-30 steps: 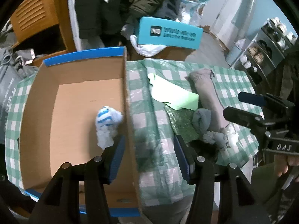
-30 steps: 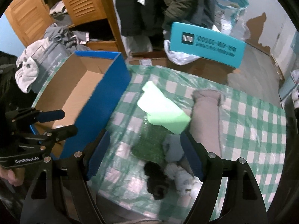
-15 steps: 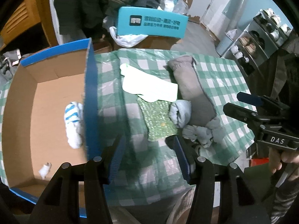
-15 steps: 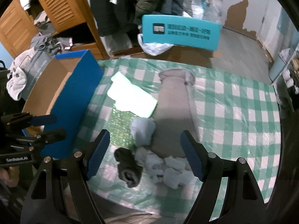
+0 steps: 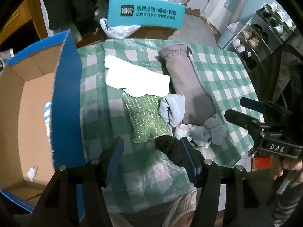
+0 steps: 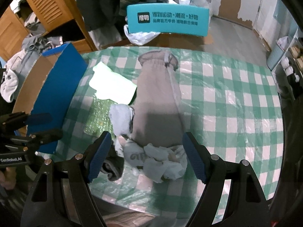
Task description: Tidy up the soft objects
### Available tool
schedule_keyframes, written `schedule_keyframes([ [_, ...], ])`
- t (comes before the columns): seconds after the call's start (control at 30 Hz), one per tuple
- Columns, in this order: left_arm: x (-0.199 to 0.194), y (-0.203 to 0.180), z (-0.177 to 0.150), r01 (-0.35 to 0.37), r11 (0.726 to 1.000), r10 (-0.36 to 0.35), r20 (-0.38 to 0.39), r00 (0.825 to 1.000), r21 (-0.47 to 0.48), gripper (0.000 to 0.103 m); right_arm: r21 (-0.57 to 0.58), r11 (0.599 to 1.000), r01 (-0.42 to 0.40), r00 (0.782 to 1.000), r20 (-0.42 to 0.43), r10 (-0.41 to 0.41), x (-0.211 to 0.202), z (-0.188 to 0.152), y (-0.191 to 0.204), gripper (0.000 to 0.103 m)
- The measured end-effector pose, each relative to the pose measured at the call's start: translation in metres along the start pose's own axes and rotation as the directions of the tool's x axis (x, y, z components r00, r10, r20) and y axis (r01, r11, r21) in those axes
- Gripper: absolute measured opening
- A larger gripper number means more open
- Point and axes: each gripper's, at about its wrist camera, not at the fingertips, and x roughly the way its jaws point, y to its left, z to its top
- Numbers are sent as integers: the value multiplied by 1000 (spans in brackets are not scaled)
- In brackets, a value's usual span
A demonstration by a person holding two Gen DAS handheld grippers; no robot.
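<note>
Opening left gripper (image 5: 151,158) hovers beside black sock (image 5: 169,147) on table (image 5: 227,79)

I count one big blue box (image 5: 66,102), one long grey sock (image 6: 157,102), one white cloth (image 5: 136,81), one shiny green cloth (image 5: 145,119), one black sock (image 5: 168,145) and one teal box (image 6: 168,20).

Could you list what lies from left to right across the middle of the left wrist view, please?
Cardboard box → sparkly green cloth → pale blue sock → grey garment → right gripper.
</note>
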Motion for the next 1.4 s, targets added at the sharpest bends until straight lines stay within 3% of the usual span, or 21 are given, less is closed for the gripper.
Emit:
schedule_keyframes([
  [0.23, 19, 1, -3, -13, 999, 11, -30, 999, -42, 62, -32, 999, -32, 998, -51, 30, 24, -10, 7, 78],
  [0.93, 56, -4, -10, -35, 999, 31, -114, 993, -34, 63, -147, 989, 8, 984, -173, -33, 83, -33, 14, 78],
  [1.23, 57, -14, -8, -9, 1000, 6, -117, 993, -25, 67, -165, 986, 24, 975, -213, -60, 85, -40, 10, 53],
  [1.4, 62, -25, -6, 4, 1000, -7, -124, 992, -22, 72, -117, 992, 37, 973, -221, -62, 72, -44, -1, 46],
])
